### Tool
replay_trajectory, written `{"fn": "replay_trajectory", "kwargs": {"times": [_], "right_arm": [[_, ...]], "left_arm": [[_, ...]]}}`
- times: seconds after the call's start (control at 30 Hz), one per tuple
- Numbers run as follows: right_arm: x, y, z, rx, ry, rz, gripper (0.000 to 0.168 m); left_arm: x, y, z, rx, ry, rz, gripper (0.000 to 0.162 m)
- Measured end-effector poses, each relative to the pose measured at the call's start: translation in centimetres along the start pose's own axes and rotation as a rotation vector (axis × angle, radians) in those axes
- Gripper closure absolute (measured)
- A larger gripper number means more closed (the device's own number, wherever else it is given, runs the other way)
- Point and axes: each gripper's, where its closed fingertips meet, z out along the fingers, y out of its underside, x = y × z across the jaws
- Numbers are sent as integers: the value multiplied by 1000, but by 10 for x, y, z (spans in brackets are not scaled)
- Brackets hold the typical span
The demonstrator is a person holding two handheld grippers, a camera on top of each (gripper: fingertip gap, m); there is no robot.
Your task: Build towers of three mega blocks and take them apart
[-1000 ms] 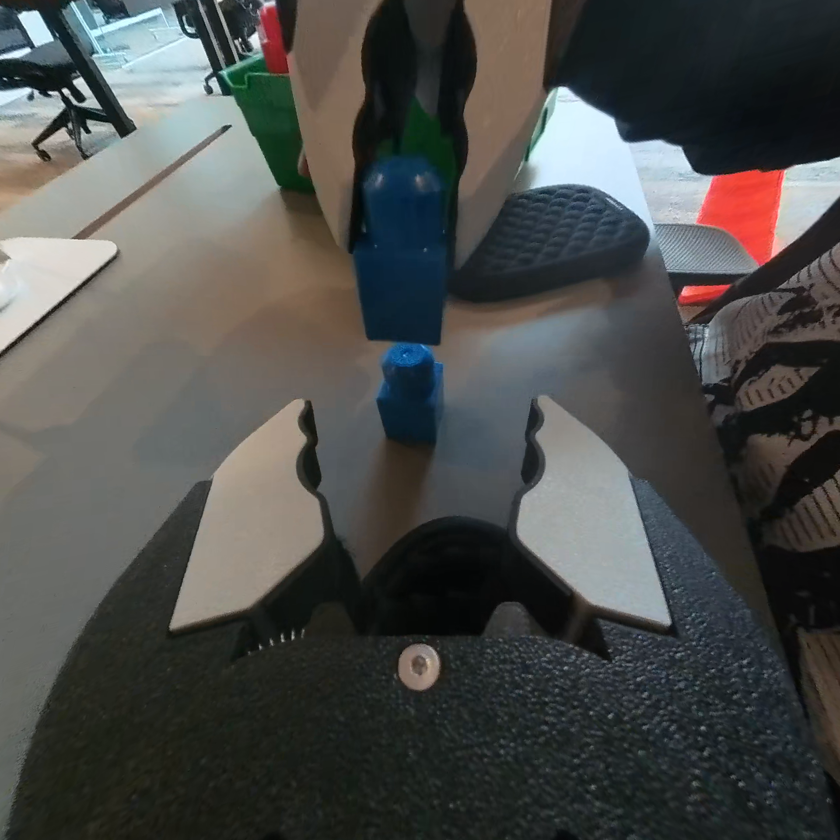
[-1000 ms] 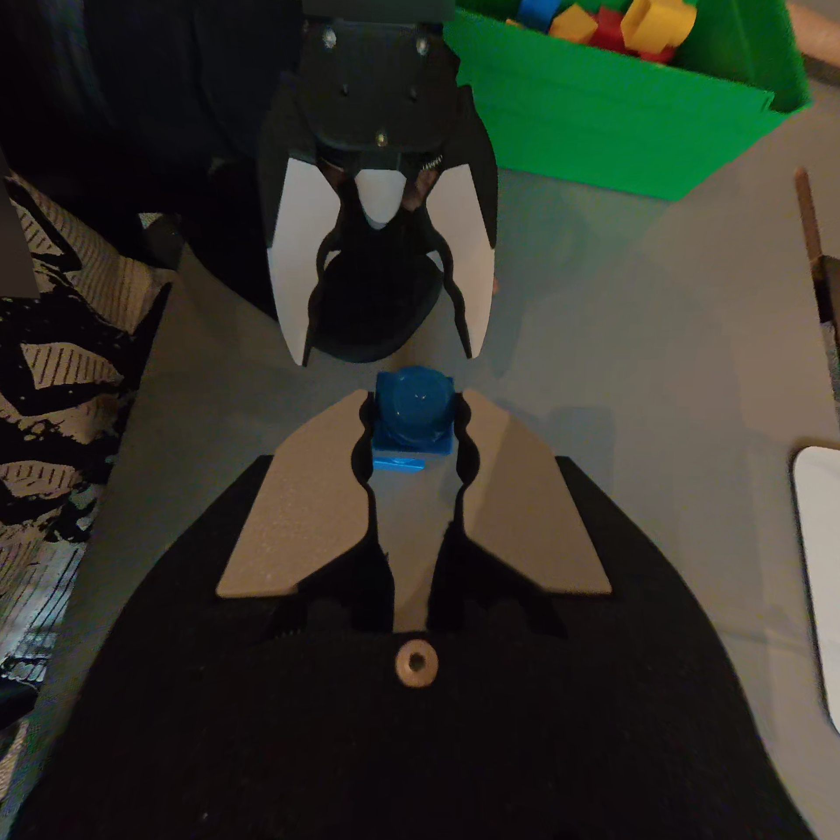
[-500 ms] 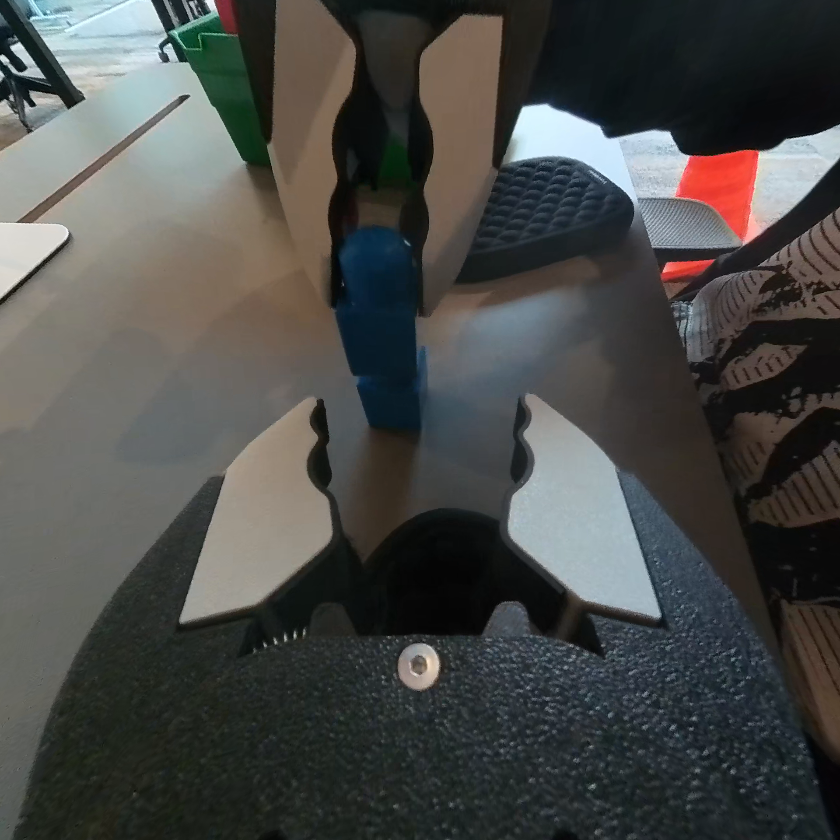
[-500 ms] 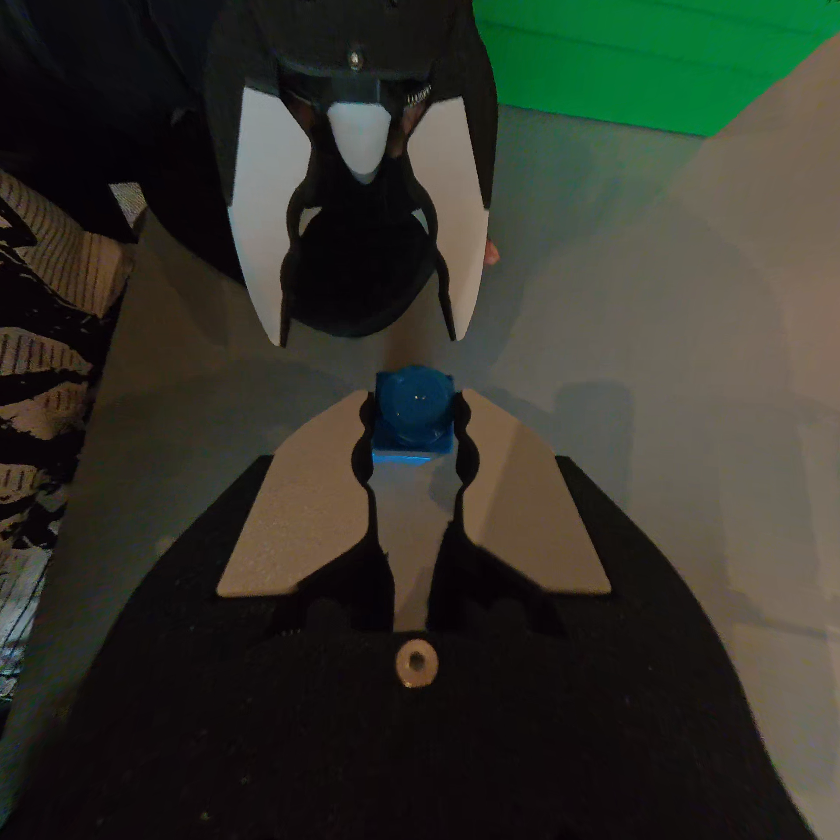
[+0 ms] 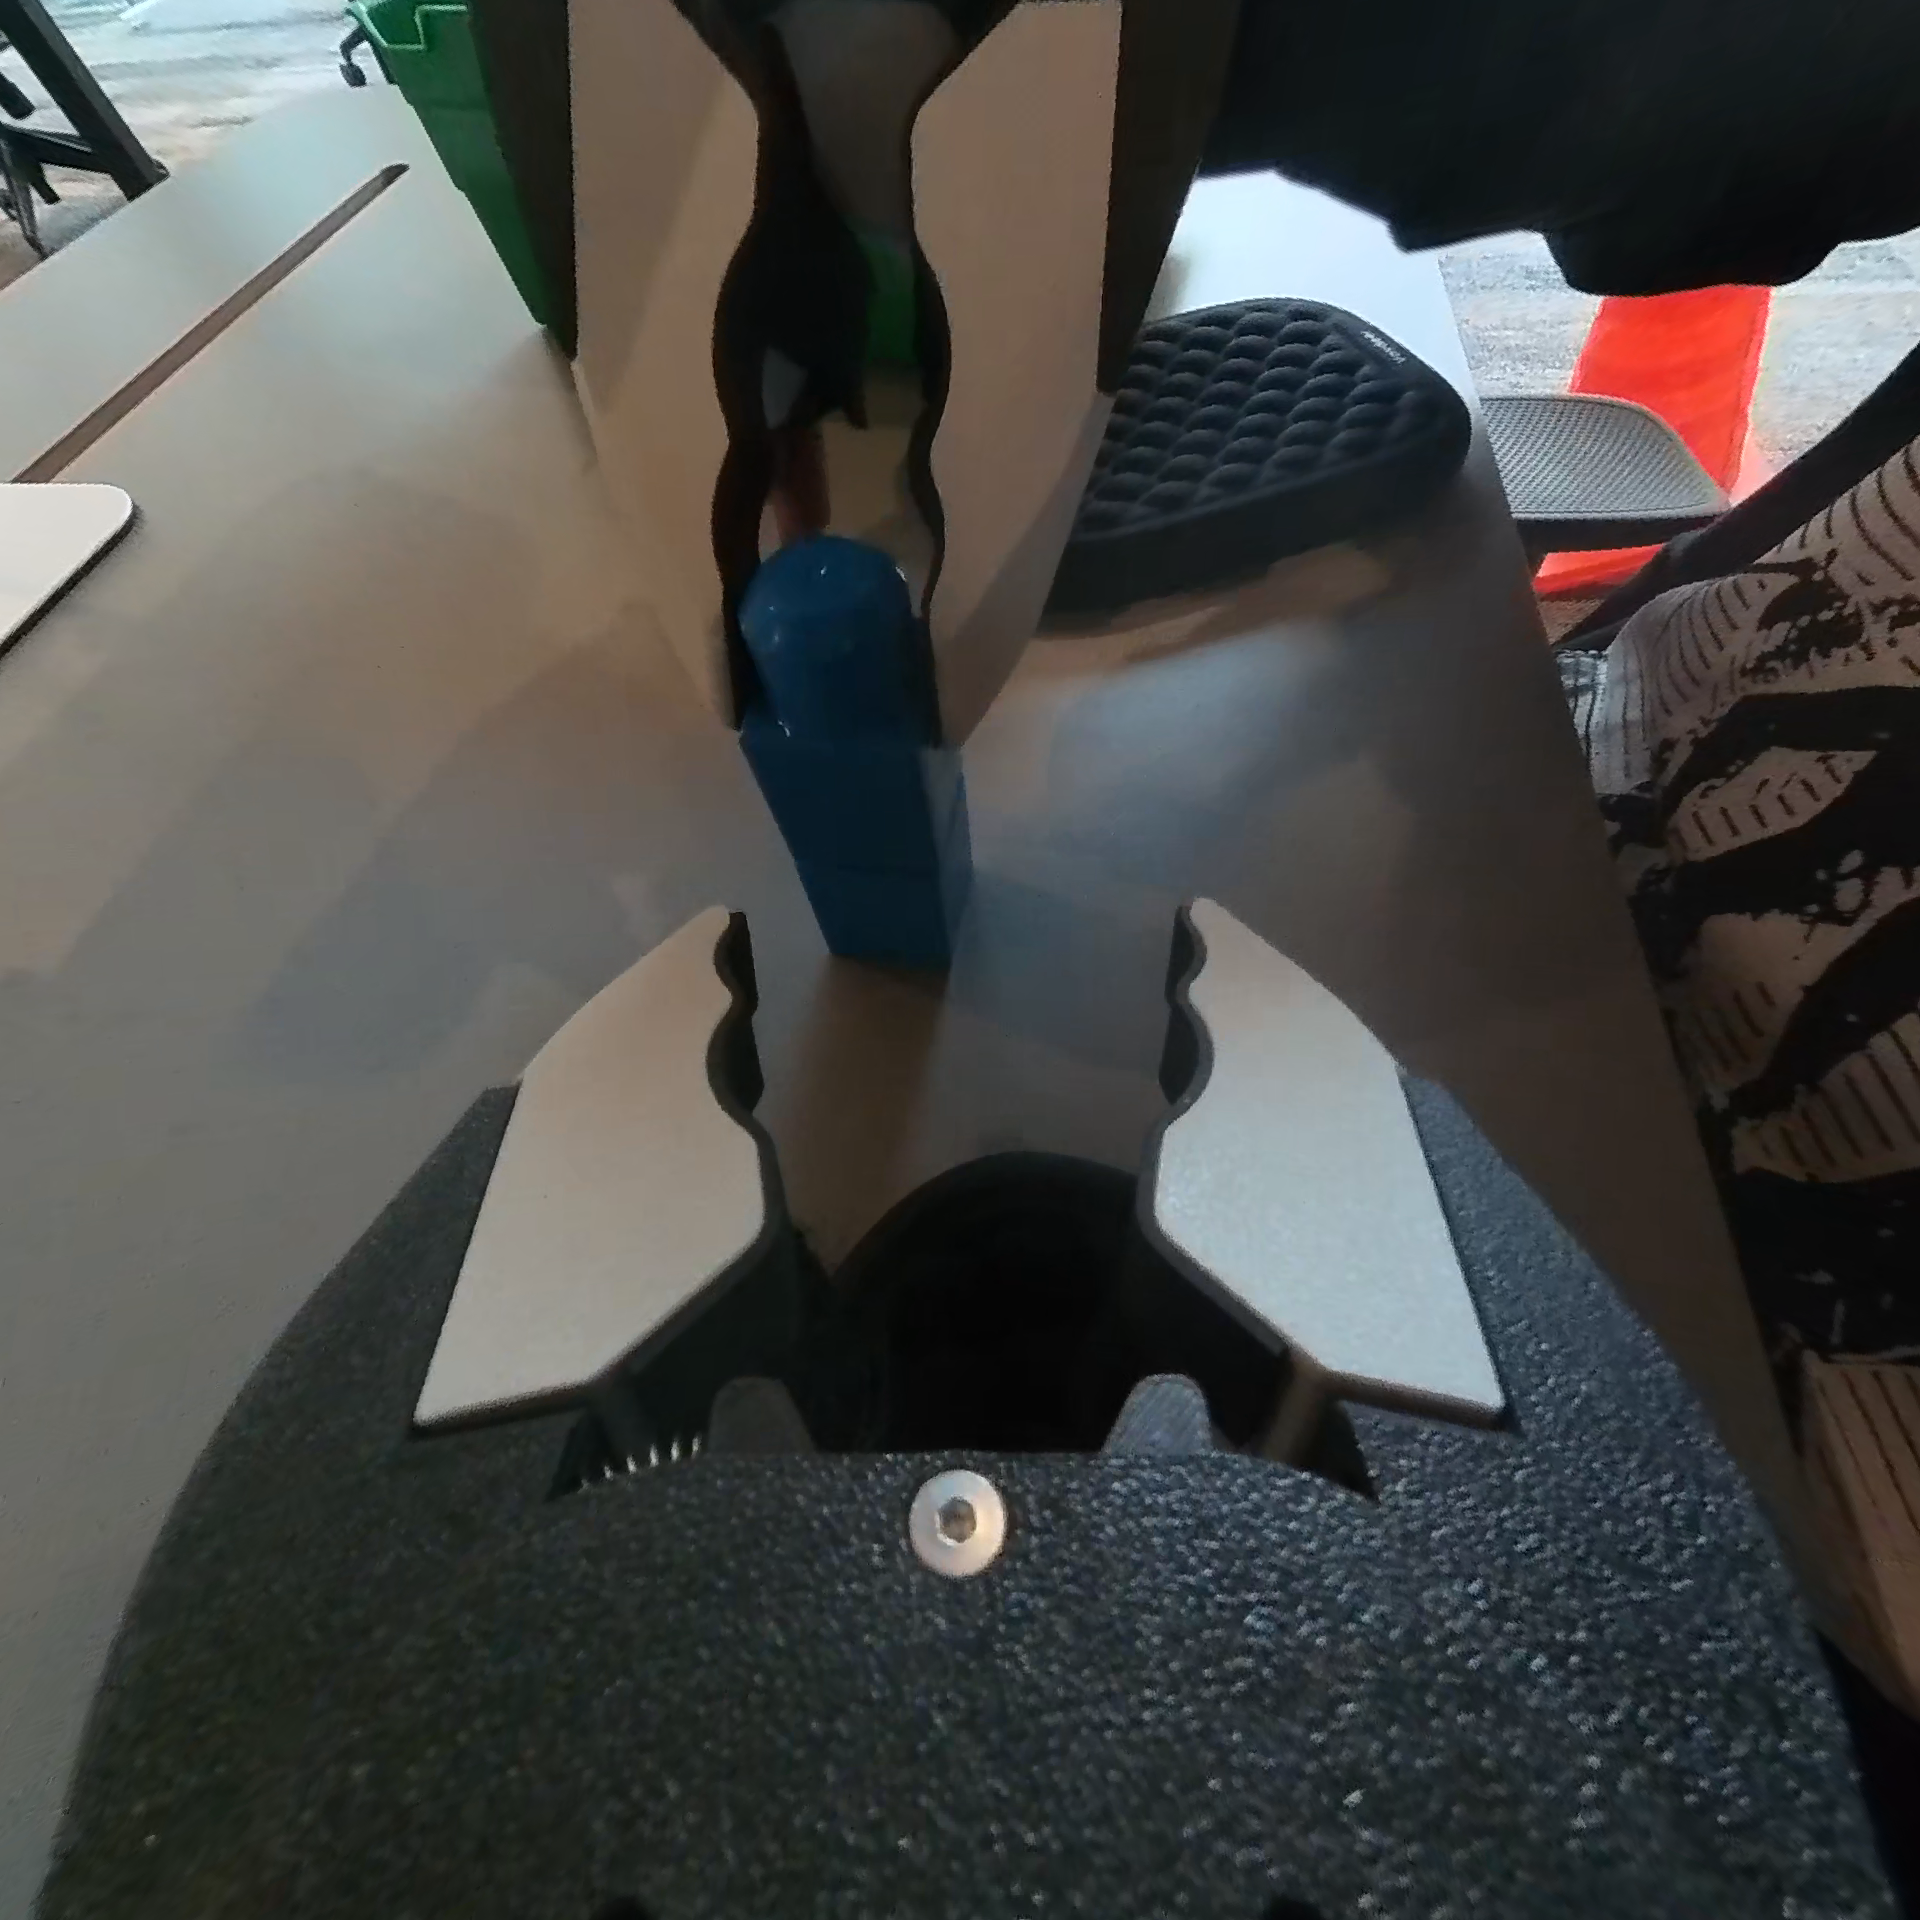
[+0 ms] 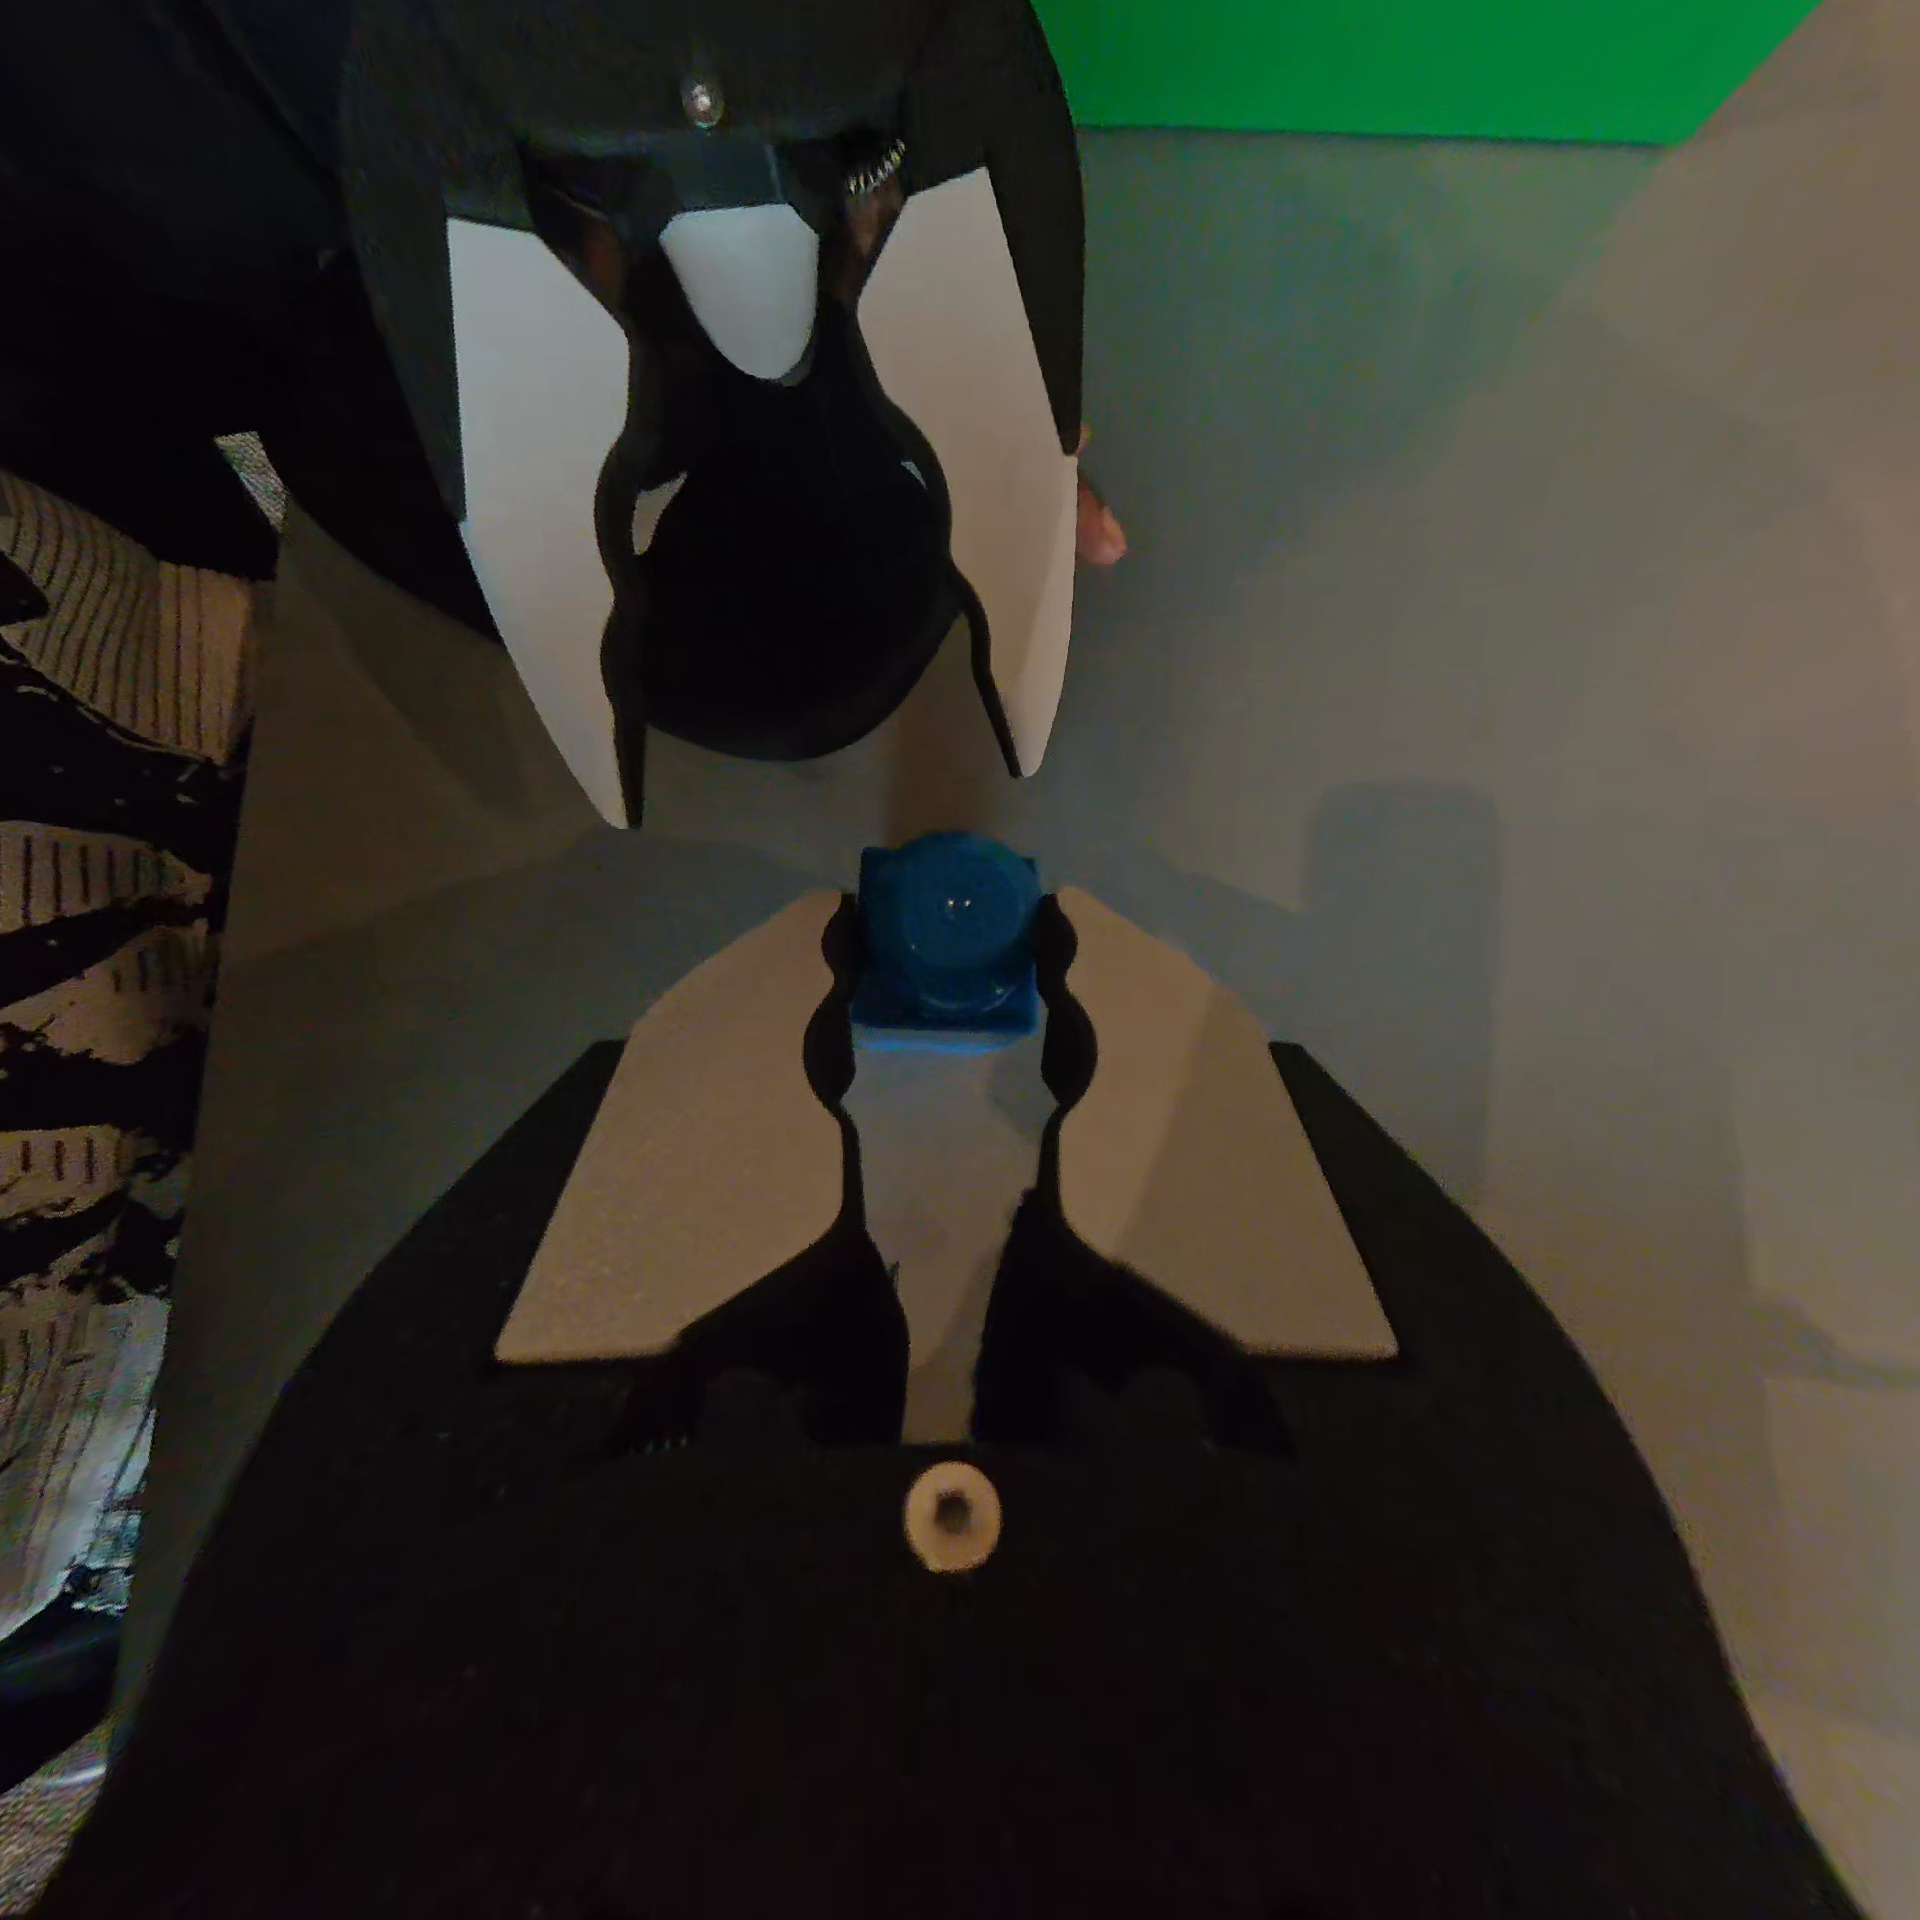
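Two blue mega blocks stand stacked as a short tower (image 5: pixel 868 821) on the grey table (image 5: pixel 312 831). My right gripper (image 5: pixel 831 665) comes down from above and is shut on the upper blue block, around its stud. In the right wrist view the gripper (image 6: pixel 948 906) clasps that block (image 6: pixel 940 935), seen from the top; the lower block is hidden under it. My left gripper (image 5: pixel 956 930) is open and empty, low on the table just in front of the tower, not touching it. It also shows in the right wrist view (image 6: pixel 821 795), open.
A green bin (image 5: pixel 468 156) stands at the back, also in the right wrist view (image 6: pixel 1351 62). A black wrist rest (image 5: pixel 1247 436) lies behind the tower to the right. A white pad (image 5: pixel 52 540) lies far left. A person's patterned clothing (image 5: pixel 1766 779) is at the table's right edge. My right fingertips sit around 4 cm from my left ones.
My right gripper has come down with the upper blue block and set it onto the lower blue block. The left gripper has stayed open in front.
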Motion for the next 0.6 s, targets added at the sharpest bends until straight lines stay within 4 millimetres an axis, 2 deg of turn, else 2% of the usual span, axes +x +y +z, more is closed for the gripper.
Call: {"fn": "replay_trajectory", "kwargs": {"times": [0.37,0.43,0.47,0.5,0.6], "right_arm": [[1,2,3,-11,18,-22,134],[0,17,8,-96,19,-72,128],[0,24,11,-136,17,-83,113],[-2,24,13,-129,10,-74,107],[-3,2,5,32,-1,-15,105]], "left_arm": [[1,5,4,-40,1,7,86],[0,4,3,-34,-5,5,85],[0,4,3,-31,-7,5,85],[0,3,3,-29,-9,7,85],[0,3,3,-25,-15,10,86]]}}
